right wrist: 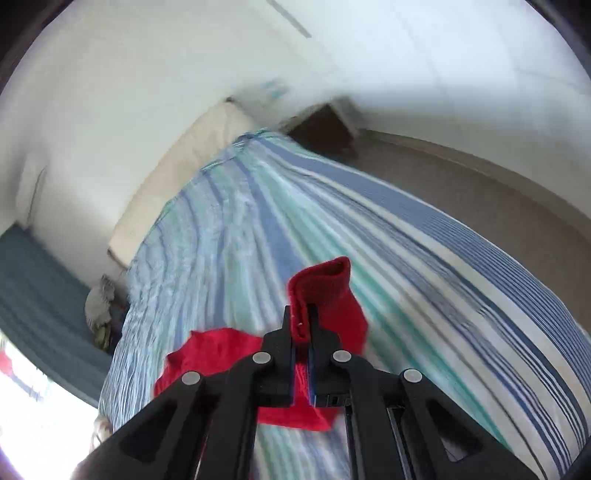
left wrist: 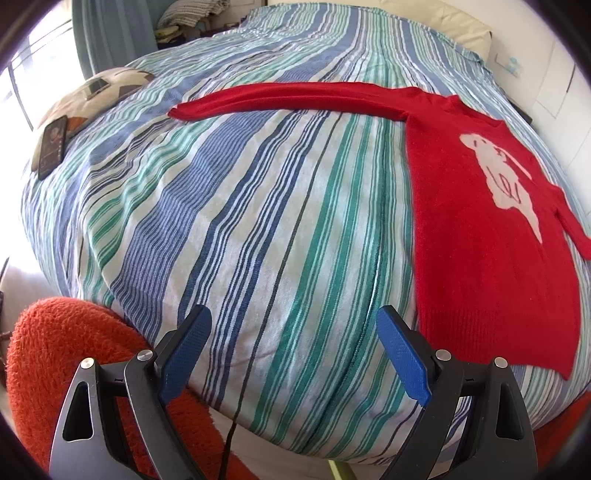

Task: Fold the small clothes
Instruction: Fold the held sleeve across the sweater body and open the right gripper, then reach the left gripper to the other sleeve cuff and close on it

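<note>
A small red sweater with a white animal figure lies flat on the striped bedcover, at the right in the left wrist view. One long sleeve stretches left across the bed. My left gripper is open and empty, above the bed's near edge, left of the sweater's hem. My right gripper is shut on the red cuff of the sweater's other sleeve and holds it lifted above the bed; the view is blurred.
A patterned cushion with two phones on it lies at the bed's left edge. An orange fluffy item sits at the near left corner. A cream pillow is at the bed's far end. Wall and floor are on the right.
</note>
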`<state>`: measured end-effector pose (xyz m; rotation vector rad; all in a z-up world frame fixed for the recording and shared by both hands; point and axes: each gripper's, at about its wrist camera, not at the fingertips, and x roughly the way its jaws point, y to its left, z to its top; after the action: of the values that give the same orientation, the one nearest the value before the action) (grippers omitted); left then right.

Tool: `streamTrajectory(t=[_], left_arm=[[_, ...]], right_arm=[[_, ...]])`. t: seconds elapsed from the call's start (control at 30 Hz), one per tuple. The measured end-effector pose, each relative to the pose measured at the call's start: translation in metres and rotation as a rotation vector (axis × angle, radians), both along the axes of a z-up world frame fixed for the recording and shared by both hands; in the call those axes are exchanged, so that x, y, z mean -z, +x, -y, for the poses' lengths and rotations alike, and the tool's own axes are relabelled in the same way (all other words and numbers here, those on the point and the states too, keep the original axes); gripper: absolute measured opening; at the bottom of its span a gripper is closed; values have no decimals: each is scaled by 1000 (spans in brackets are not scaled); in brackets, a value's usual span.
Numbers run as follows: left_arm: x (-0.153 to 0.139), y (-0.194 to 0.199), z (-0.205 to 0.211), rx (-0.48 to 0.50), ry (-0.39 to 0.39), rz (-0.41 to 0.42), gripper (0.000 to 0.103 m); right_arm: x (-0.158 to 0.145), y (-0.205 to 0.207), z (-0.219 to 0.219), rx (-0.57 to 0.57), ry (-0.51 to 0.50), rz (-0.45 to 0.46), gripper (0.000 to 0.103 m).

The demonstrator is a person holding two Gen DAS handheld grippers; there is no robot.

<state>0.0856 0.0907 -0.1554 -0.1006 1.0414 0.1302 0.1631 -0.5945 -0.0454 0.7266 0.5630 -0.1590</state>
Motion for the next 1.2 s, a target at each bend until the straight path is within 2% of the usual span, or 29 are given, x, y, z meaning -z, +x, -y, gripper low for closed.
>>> streamTrajectory(t=[0.07,0.17,0.27,0.33,0.4,0.43,0.47,0.6,0.7,0.8,0.87,0.97,1.07,1.2], left_arm=[[-2,1,2,11,-5,7,92],[-6,-1,1,13,-11,31,92],[-10,-5,-4,1,-25,46,92],[-11,-7,-9,-11,-38,50,92],[-11,-7,-14,-28,-54,50,92],[-11,-7,-16,-35,-64,49,92],[-11,-7,-18,-43,-74,48,92],[-10,-5,-23,-59,-105,47,92],[-8,-2,-24,-62,-120,38,92],[-6,0,-22,-60,-114,29,92],[-6,0,-20,-58,-101,34,92],[-6,-1,-17,-54,-76,39,92],[-5,-1,-14,-49,-51,39,92],[-8,5,-13,-37,-49,48,92]], right_arm=[[-37,34,-53,-138,-66,44,5],[-69,86,-136,-310,-124,79,5],[-75,132,-221,-452,-174,79,5],[-64,153,-271,-543,-184,78,10],[-43,168,-309,-671,-101,46,38],[-35,174,-321,-697,-67,32,62],[-30,170,-326,-706,-46,41,64],[-26,165,-309,-678,-43,49,64],[-23,148,-257,-608,-61,14,67],[-3,128,-215,-520,-106,-48,72],[23,104,-190,-470,-163,-127,73],[70,65,-164,-397,-306,-262,73],[111,19,-145,-354,-430,-353,73],[148,-31,-122,-275,-485,-416,73]])
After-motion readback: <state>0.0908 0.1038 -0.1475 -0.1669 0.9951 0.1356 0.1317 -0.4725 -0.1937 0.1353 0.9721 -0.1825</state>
